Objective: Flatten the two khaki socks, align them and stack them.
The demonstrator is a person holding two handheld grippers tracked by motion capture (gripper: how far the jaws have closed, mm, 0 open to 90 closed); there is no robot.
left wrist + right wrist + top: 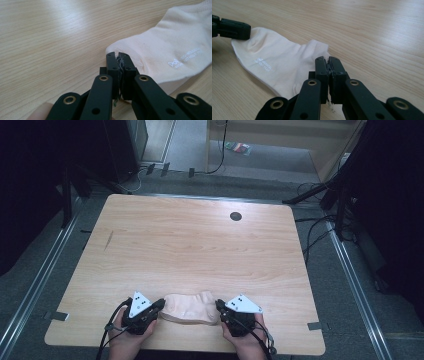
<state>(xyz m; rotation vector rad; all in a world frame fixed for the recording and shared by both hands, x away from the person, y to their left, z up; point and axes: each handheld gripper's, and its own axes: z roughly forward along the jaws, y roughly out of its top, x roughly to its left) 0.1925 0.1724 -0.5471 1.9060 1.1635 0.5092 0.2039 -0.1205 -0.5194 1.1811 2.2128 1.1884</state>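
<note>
**Two grippers pinch one sock at its ends**

Two closed grippers hold a cream sock [189, 308] lying flat at the near edge of the table [200, 245]. At left, the left gripper [161, 304] has its jaws pressed together on the sock's rounded toe end. At right, the right gripper [218, 306] pinches the cuff end the same way. The step looks like a two-ended grasp, just secured. Next would likely be a lift or a fold, which calls for both hands moving together so neither end slips. Small white print [186, 59] sits on the sock's side; it is too fine to read.
</note>
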